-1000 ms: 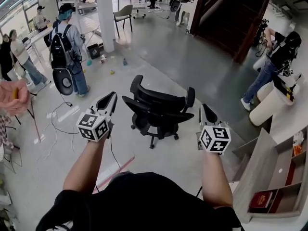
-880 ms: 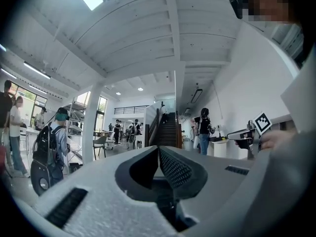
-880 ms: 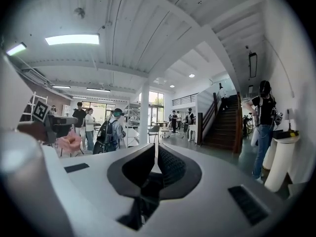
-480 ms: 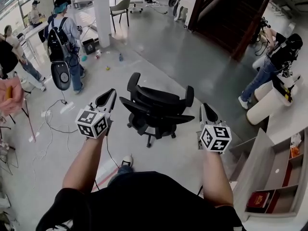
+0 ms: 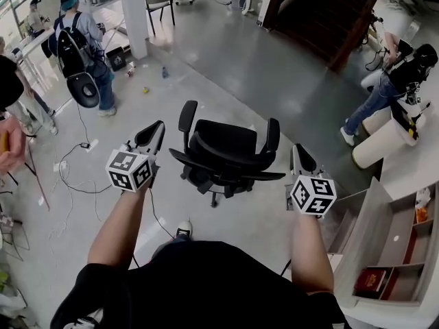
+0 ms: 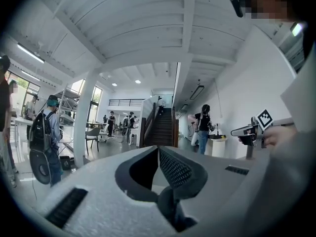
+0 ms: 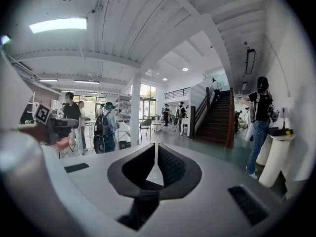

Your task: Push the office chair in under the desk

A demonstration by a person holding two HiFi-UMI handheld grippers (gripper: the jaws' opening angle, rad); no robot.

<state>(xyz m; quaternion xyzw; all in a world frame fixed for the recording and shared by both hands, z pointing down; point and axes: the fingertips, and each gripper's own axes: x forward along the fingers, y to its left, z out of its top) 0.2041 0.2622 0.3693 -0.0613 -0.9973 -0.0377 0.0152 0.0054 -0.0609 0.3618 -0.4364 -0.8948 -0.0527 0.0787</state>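
The office chair (image 5: 230, 146) is matt black, its armrests plastic. The grey floor (image 5: 274, 74) is smooth with a dull sheen. The staircase (image 5: 322, 12) is dark wood. The left tool (image 6: 158, 151) and right tool (image 7: 156, 149) are matt pale plastic with ridged black pads (image 6: 175, 169).

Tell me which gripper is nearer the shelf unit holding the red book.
Right. The right gripper hangs just left of the shelf unit, at the office chair's right side; the left gripper is across the chair, farther away.
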